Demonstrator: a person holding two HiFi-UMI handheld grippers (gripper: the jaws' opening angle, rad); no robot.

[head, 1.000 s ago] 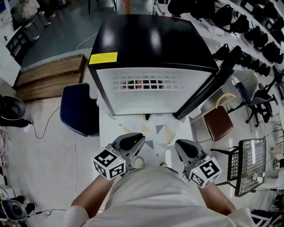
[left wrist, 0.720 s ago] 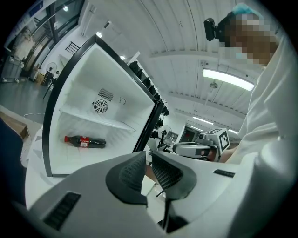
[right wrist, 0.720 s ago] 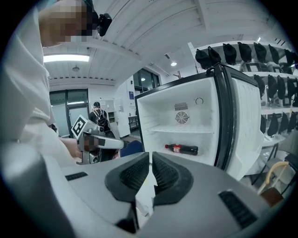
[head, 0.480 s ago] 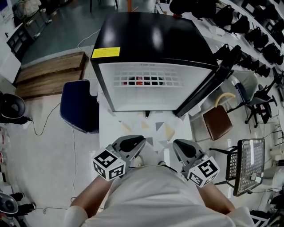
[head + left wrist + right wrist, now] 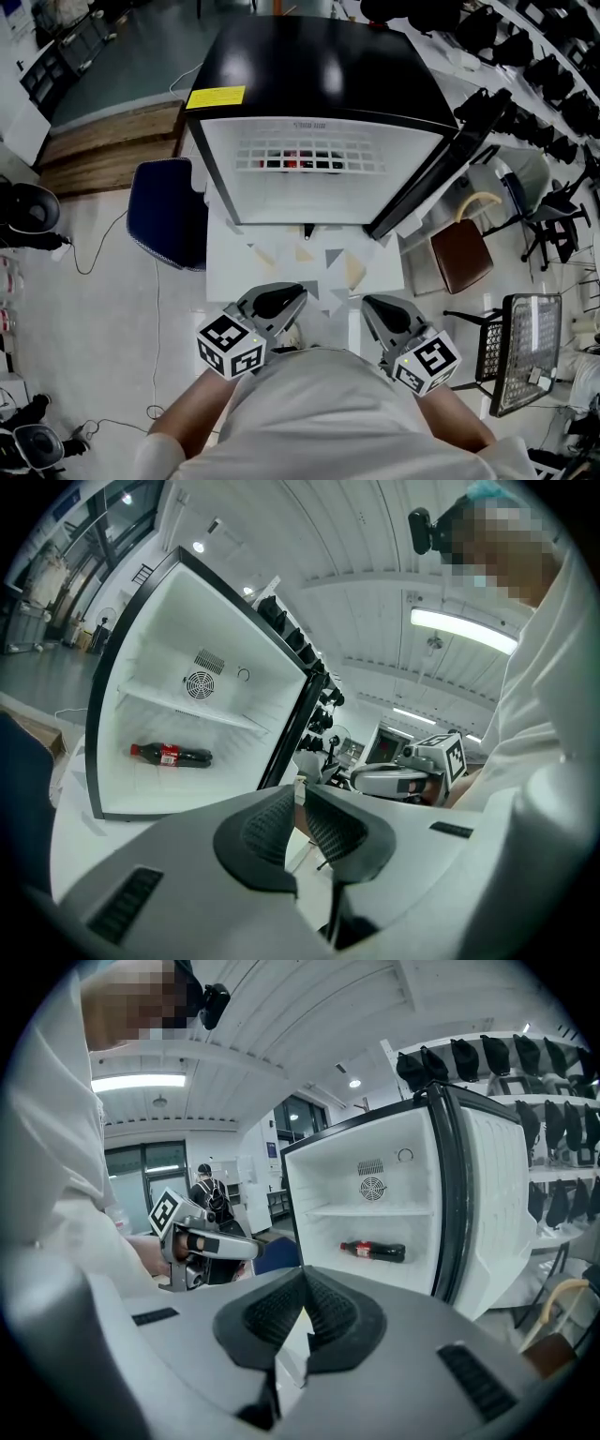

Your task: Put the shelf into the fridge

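Observation:
The black fridge (image 5: 319, 75) stands open, its door (image 5: 441, 178) swung to the right. The white wire shelf (image 5: 309, 157) lies level inside on its rails, and it shows too as the shelf (image 5: 192, 710) and the shelf (image 5: 370, 1211). Under it a cola bottle (image 5: 172, 755) lies on the fridge floor. My left gripper (image 5: 300, 291) and right gripper (image 5: 366, 302) hang close to my body, well short of the fridge. The left gripper (image 5: 298, 794) has been closing to a thin slit, with nothing between its jaws. The right gripper (image 5: 302, 1283) is shut and empty.
A blue chair (image 5: 167, 220) stands left of the fridge and a brown chair (image 5: 462, 255) right of it, below the door. A black mesh rack (image 5: 530, 347) is at the far right. A wooden pallet (image 5: 103, 150) lies at the back left.
The fridge has slid a little up the head view, and more floor shows between it and my grippers. Both grippers hold the same pose near my body.

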